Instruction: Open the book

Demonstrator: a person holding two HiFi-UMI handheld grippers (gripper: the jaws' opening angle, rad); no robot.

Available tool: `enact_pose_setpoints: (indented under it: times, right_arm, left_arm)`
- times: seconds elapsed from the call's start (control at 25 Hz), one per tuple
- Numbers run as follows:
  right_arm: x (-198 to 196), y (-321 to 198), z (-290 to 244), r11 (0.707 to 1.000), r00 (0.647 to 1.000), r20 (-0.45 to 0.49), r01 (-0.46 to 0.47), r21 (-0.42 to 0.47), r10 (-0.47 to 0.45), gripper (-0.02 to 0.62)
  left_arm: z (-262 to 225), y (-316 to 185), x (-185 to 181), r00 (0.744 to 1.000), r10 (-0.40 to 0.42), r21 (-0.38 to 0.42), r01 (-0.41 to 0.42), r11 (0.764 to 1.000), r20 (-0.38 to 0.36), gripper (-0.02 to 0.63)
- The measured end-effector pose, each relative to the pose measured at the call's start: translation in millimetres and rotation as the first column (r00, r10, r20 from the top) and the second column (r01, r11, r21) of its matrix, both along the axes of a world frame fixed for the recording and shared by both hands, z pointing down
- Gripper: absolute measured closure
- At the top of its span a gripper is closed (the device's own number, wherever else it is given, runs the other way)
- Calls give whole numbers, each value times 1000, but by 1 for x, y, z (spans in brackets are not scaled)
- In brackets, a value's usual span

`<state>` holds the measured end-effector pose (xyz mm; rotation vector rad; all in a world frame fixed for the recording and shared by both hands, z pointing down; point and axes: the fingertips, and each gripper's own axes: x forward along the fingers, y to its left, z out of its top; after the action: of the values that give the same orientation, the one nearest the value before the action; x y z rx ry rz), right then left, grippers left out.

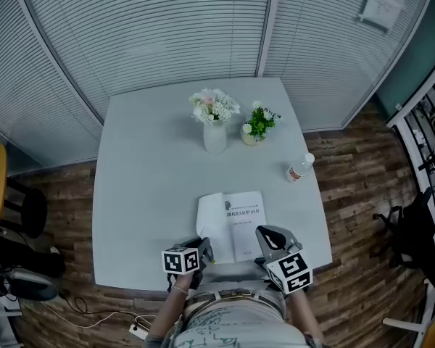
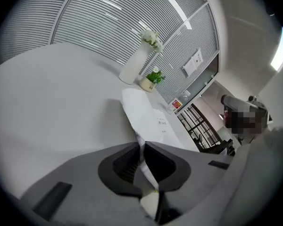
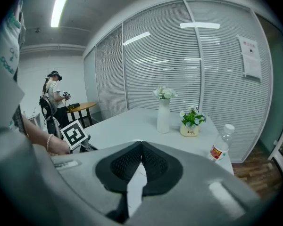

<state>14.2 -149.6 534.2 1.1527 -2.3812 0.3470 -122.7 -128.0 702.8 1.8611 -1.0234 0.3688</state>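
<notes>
The left gripper (image 1: pixel 205 249) pinches the cover (image 1: pixel 212 227) at the book's (image 1: pixel 248 223) near-left corner, spine running away from the person, while the closed right gripper (image 1: pixel 264 234) sits over its near-right edge

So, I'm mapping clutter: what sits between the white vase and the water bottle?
A small potted plant, beside the vase and short of the bottle; the right gripper view shows it.

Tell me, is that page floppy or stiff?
Probably floppy: the page bends in a curve where the left gripper pinches it. It looks thin, so it is likely light and might tear if yanked.
</notes>
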Motion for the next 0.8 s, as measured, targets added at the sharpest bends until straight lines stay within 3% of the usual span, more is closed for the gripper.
enact_pose_setpoints:
  times: [0.44,0.8]
  right_arm:
    - [-31,2,2,1000,1000,-6,21,-1,-21,594]
    - [-43,7,7,1000,1000,-9,13,-16,-13,594]
  left_arm:
    - [7,5,-32,1000,-28,-18,28,999,-12,566]
    - [23,7,-82,996,-78,-51,81,995,45,562]
